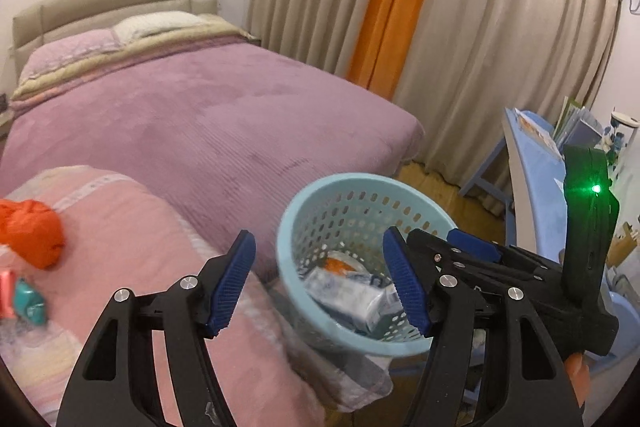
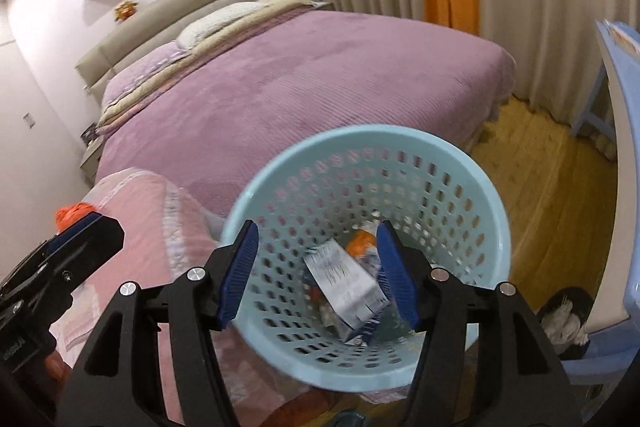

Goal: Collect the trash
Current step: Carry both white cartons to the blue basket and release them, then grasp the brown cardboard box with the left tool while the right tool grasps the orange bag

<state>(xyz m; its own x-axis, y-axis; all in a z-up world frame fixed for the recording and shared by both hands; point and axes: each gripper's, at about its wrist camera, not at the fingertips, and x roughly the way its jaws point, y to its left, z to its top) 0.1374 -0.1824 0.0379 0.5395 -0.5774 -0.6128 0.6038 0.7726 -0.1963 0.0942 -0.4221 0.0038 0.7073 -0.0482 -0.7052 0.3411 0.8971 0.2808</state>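
A light blue perforated trash basket stands on the floor beside the bed. Inside lie a white and blue carton and an orange scrap. My right gripper is open and empty, right above the basket's mouth. My left gripper is open and empty, over the basket's near left rim. The right gripper also shows in the left wrist view. An orange crumpled bag and a teal and pink wrapper lie on the pink blanket to the left.
The purple bed fills the left and middle. Beige and orange curtains hang behind. A blue desk with books stands at the right, and a blue chair stands close to the basket. The floor is wood.
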